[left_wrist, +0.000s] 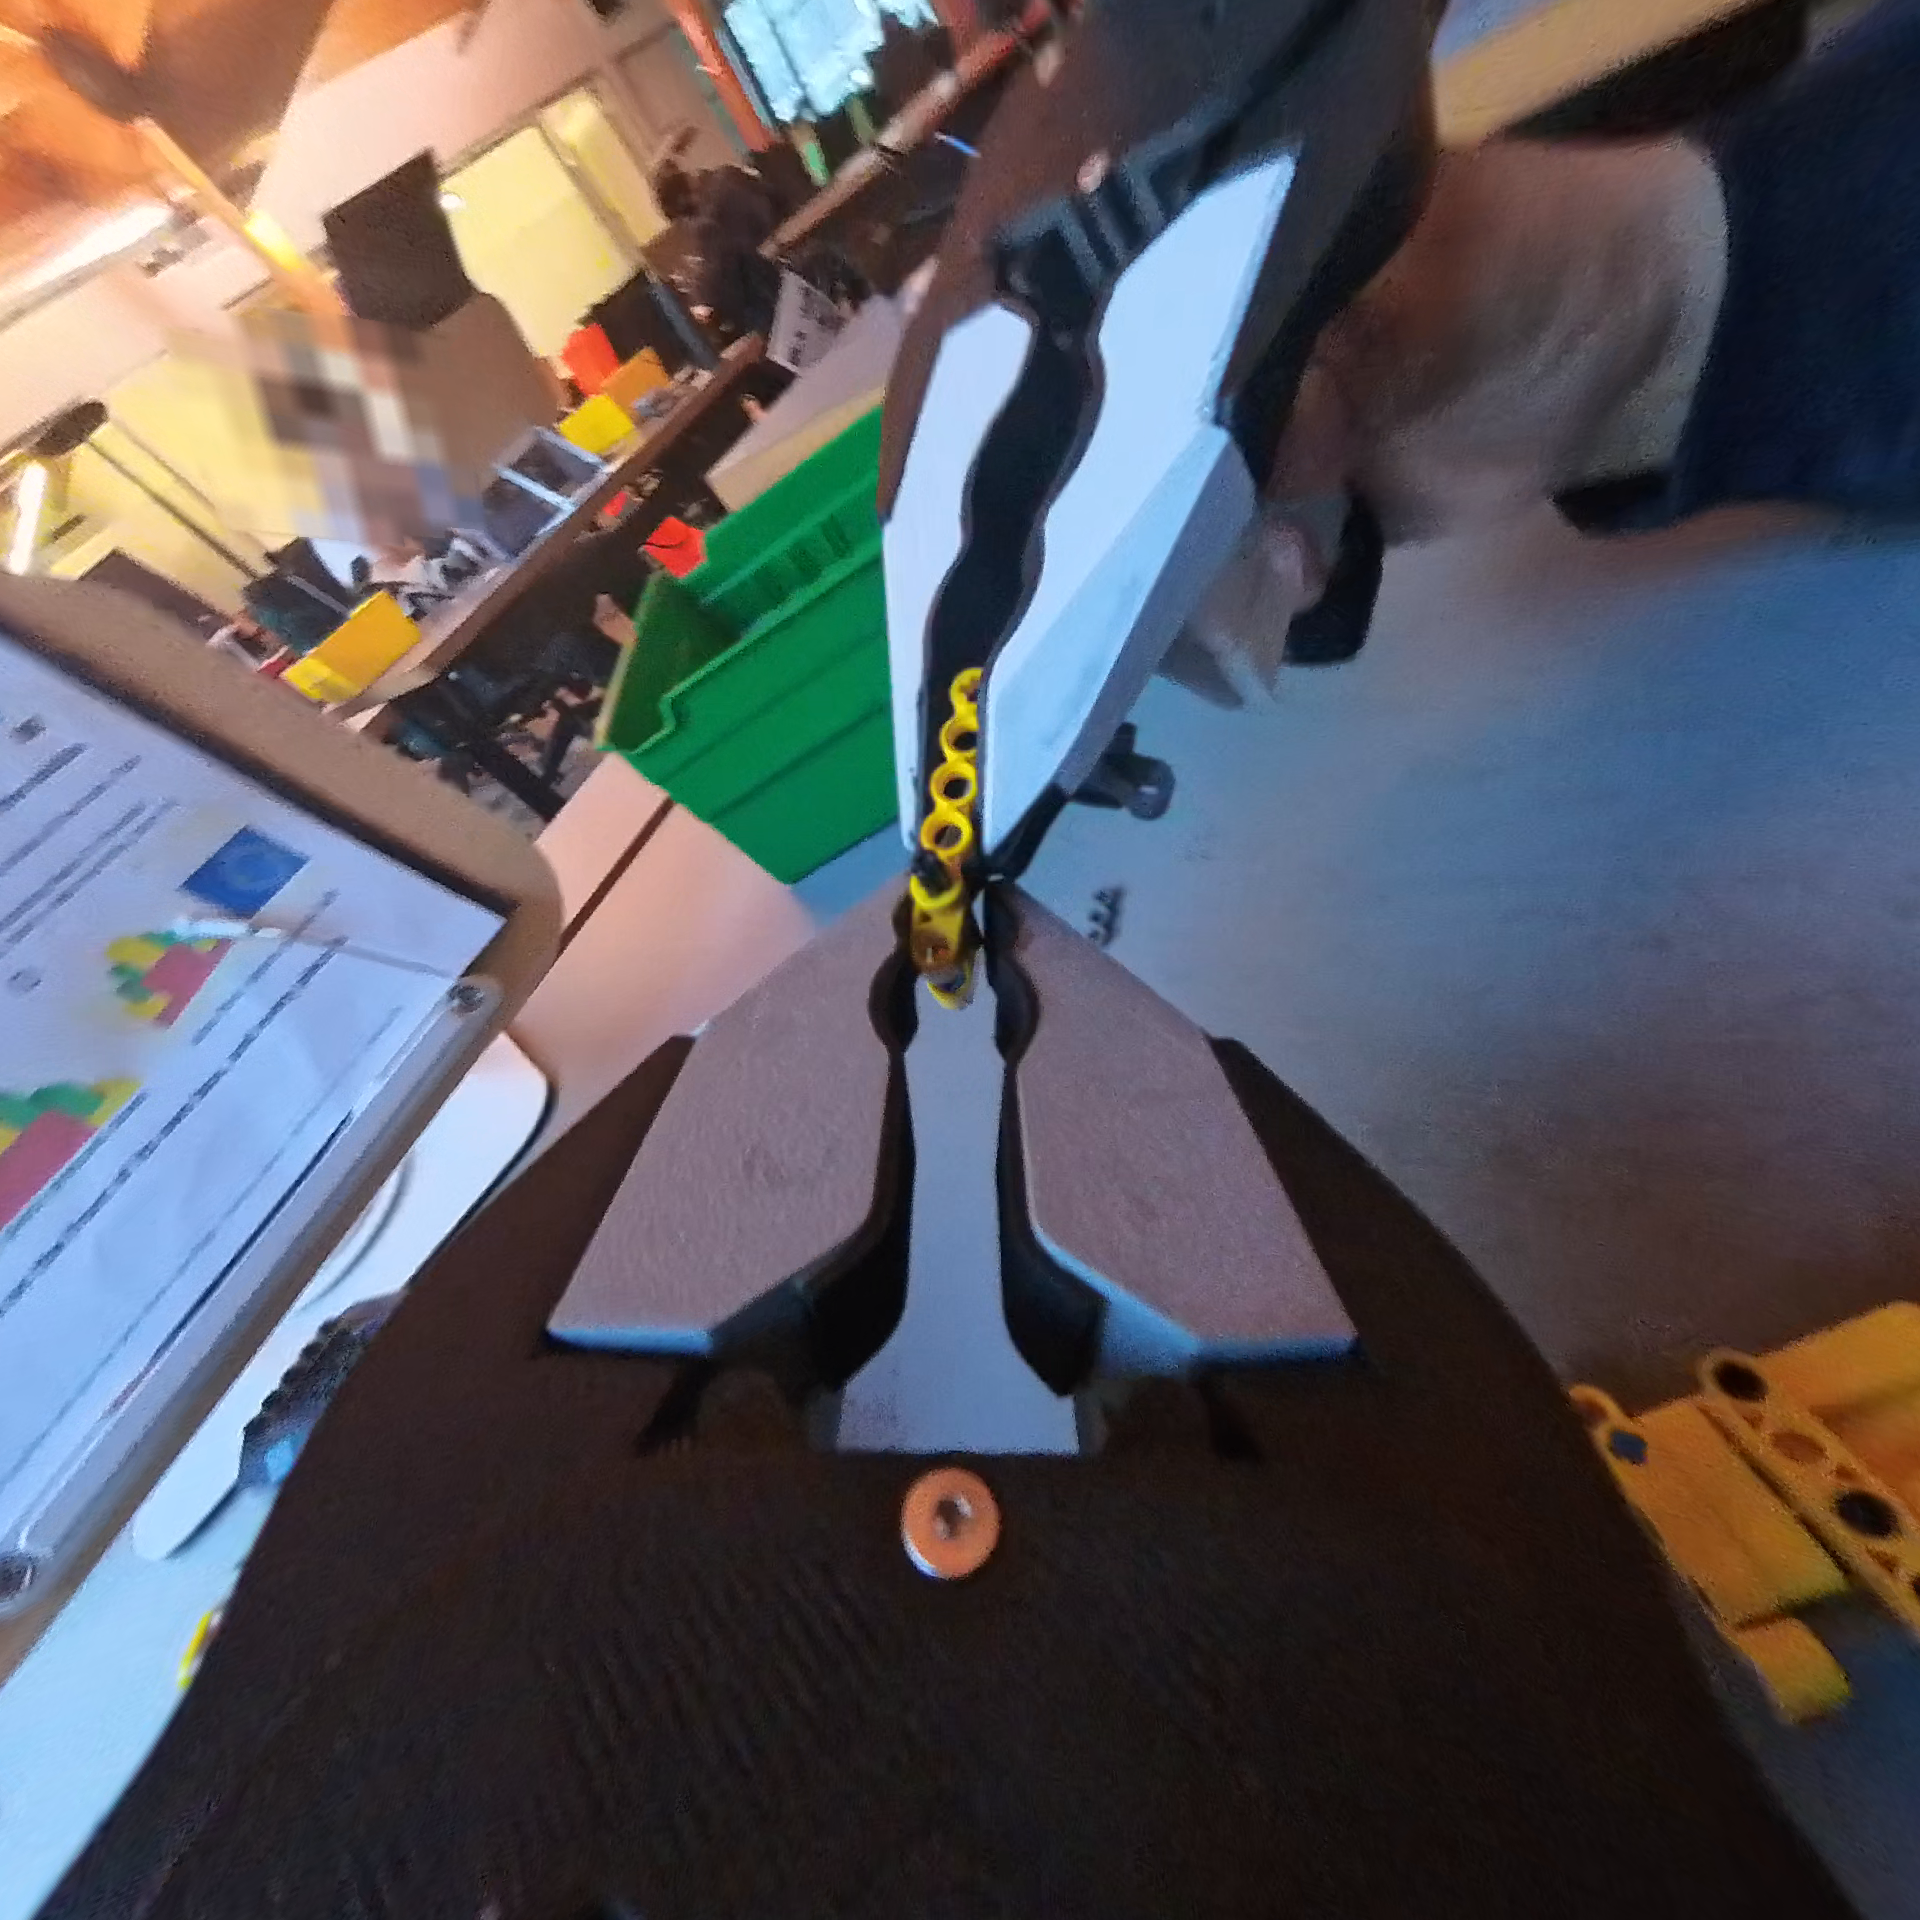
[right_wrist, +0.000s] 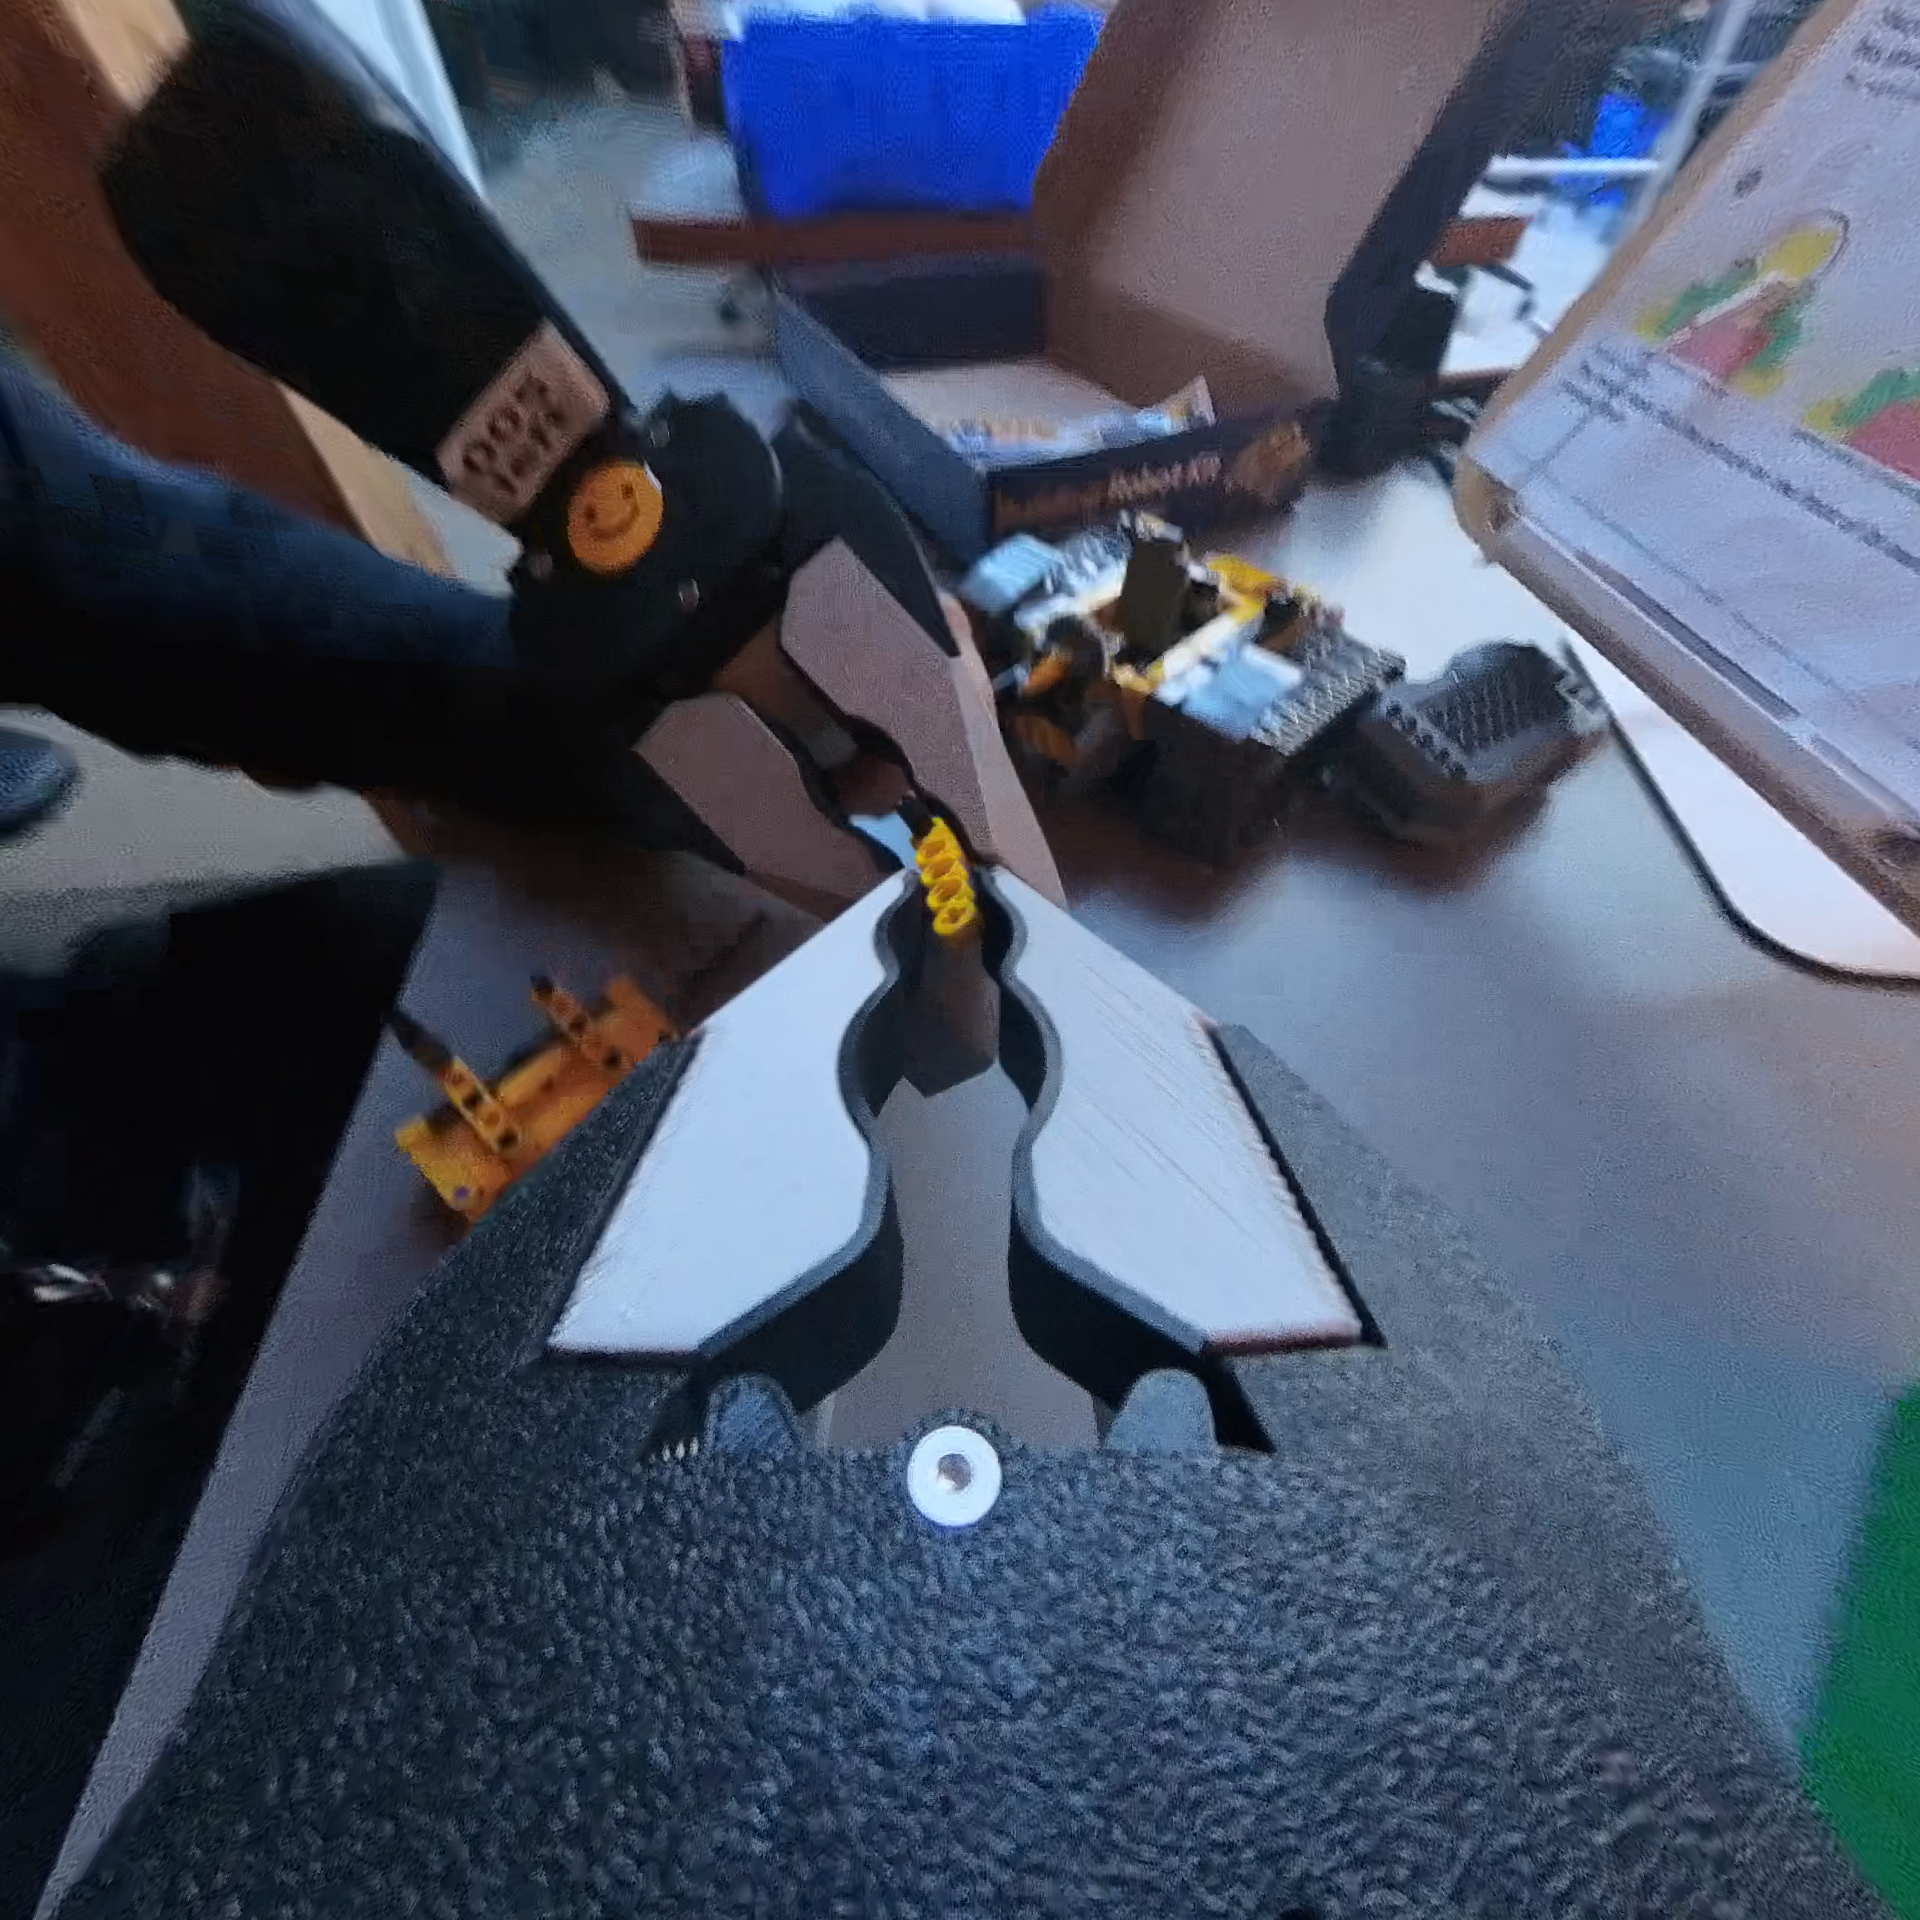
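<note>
A yellow beam with a row of holes (left_wrist: 954, 769) hangs in the air between my two grippers, which meet tip to tip above the table. My left gripper (left_wrist: 948, 935) is shut on its lower end, where a black pin sits. My right gripper (left_wrist: 961, 831) comes in from above, shut on the beam's upper part, held by a person's hand (left_wrist: 1507, 343). In the right wrist view my right gripper (right_wrist: 948, 888) pinches the beam (right_wrist: 945, 883), and my left gripper (right_wrist: 914, 831) reaches in from the upper left, held by an arm in a dark sleeve (right_wrist: 260, 623).
A yellow brick assembly (right_wrist: 520, 1101) lies on the dark table (right_wrist: 1455, 1143) near its edge; it also shows in the left wrist view (left_wrist: 1766, 1507). A part-built vehicle model (right_wrist: 1174, 665) and a black tracked part (right_wrist: 1475, 727) lie behind. An instruction board (left_wrist: 208, 987) and a green bin (left_wrist: 769, 665) stand nearby. Left and right tips are no more than a few centimetres apart.
</note>
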